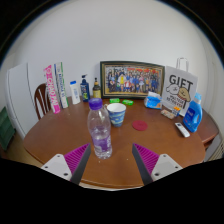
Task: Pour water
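- Wooden round table (60,135) spreads ahead of the gripper and carries everything else in view.
- Framed group photograph (131,78) stands far beyond the fingers, leaning against the white wall at the table's back edge.
- White gift bag (181,88) printed with "GIFT" sits to the right of the photograph, well ahead and right of the right finger.
- Dark wooden chair (42,98) shows behind the table, far off to the left.
- Gripper (112,158) hangs low over the near edge of the table, its two fingers spread wide apart and holding nothing; the magenta pads (77,157) face inward.
- Clear plastic water bottle (99,130) with a purple label and white cap stands upright on the table, just ahead of the fingers and nearer the left one, with a gap on both sides.
- Blue bottle (193,113) stands well ahead to the right, below the gift bag.
- Light blue cup (117,115) stands upright just beyond the water bottle, slightly to its right.
- Small red disc (139,127) lies flat on the table to the right of the cup.
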A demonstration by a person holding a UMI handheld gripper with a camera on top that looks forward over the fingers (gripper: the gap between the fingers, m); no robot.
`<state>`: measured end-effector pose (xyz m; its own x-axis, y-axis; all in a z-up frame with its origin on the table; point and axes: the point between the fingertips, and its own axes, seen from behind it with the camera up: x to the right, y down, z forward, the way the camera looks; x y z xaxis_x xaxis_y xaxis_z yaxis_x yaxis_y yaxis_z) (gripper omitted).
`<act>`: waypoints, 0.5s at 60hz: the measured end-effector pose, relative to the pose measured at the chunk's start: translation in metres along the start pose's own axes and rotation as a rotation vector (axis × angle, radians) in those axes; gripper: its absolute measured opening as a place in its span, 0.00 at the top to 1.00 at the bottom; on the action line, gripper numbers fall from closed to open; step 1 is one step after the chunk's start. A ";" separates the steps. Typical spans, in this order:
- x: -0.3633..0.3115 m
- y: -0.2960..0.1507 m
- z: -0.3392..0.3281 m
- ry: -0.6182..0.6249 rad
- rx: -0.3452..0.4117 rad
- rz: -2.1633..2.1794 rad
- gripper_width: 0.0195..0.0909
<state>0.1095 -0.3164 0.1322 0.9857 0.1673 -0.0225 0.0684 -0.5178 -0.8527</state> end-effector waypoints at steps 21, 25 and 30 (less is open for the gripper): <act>-0.032 0.000 0.107 0.073 0.118 0.030 0.25; -0.030 -0.001 0.118 0.090 0.142 0.024 0.38; -0.031 -0.005 0.125 0.090 0.175 0.007 0.55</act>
<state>0.0590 -0.2142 0.0715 0.9964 0.0845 0.0111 0.0412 -0.3638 -0.9306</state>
